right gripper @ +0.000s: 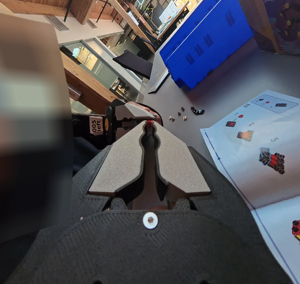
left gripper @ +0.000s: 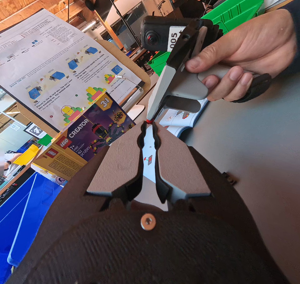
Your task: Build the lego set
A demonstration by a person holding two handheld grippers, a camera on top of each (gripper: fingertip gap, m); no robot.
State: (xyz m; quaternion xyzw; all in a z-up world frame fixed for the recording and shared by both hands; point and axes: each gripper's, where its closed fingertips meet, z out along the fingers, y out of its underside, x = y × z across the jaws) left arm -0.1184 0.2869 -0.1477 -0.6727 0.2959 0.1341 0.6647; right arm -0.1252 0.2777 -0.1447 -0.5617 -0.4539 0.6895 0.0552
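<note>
A small red round piece (left gripper: 149,121) is held over the grey table, where the two grippers meet tip to tip. My right gripper (right gripper: 149,125) is shut on the piece (right gripper: 148,123). In the left wrist view it comes down from the upper right (left gripper: 148,119), held by a hand. My left gripper (left gripper: 149,124) has its jaws nearly together, its tips on either side of the same red piece. It also shows in the right wrist view (right gripper: 153,118), reaching in from the left. The open instruction booklet (right gripper: 259,146) lies just beyond on the table.
Several small tan round pieces (right gripper: 178,114) and a black piece (right gripper: 197,110) lie on the grey table (right gripper: 170,97). A blue bin (right gripper: 207,41), the set's box (left gripper: 90,140), a printed sheet on a stand (left gripper: 56,65) and a green bin (left gripper: 235,11) stand around. The tips of both grippers are at nearly the same place.
</note>
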